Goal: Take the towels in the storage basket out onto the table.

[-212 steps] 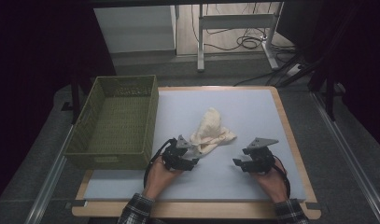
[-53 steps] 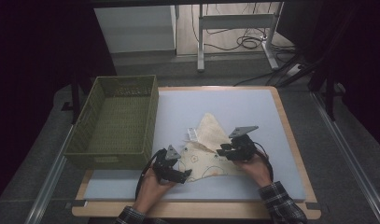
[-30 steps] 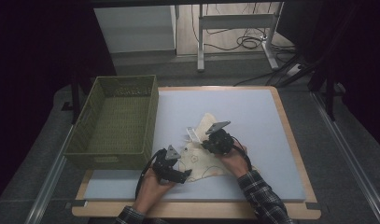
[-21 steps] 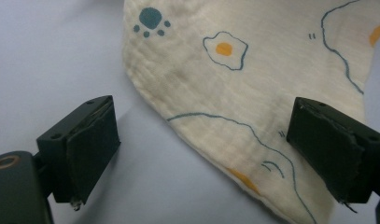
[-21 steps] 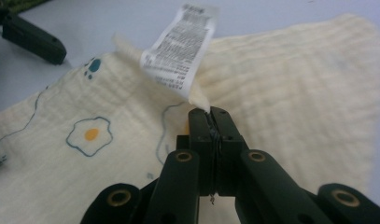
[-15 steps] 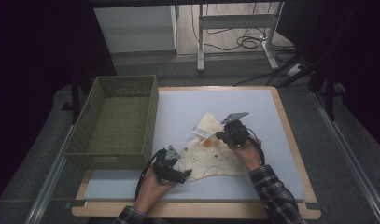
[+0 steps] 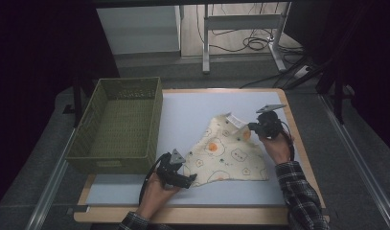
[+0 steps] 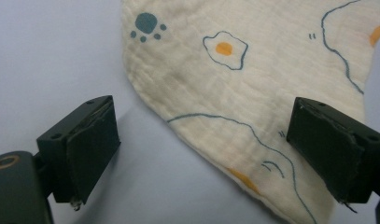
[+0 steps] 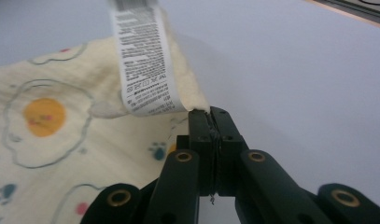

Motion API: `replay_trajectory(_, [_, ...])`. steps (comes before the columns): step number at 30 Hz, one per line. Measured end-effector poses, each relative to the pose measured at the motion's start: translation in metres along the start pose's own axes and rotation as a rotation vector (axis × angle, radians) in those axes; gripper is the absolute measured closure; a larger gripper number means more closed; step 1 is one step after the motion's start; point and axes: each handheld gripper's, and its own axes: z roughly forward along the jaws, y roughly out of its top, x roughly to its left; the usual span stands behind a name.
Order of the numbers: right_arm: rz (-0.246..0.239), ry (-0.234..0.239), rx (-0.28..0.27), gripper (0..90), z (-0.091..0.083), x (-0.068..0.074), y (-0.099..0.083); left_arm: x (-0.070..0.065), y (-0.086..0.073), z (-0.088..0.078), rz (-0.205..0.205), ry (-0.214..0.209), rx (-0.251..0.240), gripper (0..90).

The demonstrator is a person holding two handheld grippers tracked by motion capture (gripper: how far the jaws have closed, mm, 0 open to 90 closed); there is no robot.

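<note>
The cream cloth, printed with fried eggs and paw marks, lies spread on the pale worktop, roughly in its middle and to the right of the green basket. Its long axis runs on a slant from the near left corner to the far right corner, where a white care label hangs off the edge.

That far corner is the one in play: the right claw is clamped tight on the hem just beside the label, so the cloth trails away from it toward the person's left and back toward the near edge. The right hand is plainly the nearer one to this corner.

At the opposite end the left claw stands wide open, its two jaws straddling the near left edge of the cloth; one pad sits over bare worktop, the other over the fabric, and neither presses on it. Any pull to flatten the cloth would likely go along that slanted axis
</note>
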Motion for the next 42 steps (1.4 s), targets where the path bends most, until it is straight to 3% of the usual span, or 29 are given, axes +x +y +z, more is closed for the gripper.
replay_trajectory(4, [0.044,-0.057,0.015,83.1,-0.004,-0.022,-0.007,0.0,0.0,0.0,0.0,0.0,0.0,8.9])
replay_trajectory(10, [0.069,-0.075,0.023,74.0,-0.01,-0.033,-0.019,0.0,0.0,0.0,0.0,-0.001,0.0,8.9])
replay_trajectory(23, [-0.006,0.006,0.03,58.8,-0.009,-0.001,-0.043,0.0,0.001,0.0,0.001,-0.012,0.004,7.2])
replay_trajectory(32, [0.01,0.04,-0.001,47.7,-0.016,0.01,-0.067,-0.002,0.004,0.002,-0.023,0.006,0.01,6.1])
replay_trajectory(37, [0.006,0.022,-0.01,41.1,-0.024,0.013,-0.08,0.001,0.016,0.006,-0.042,0.007,0.017,8.4])
replay_trajectory(42, [0.007,0.012,-0.016,38.3,-0.032,0.016,-0.091,0.008,0.04,0.011,-0.045,0.004,0.005,14.1])
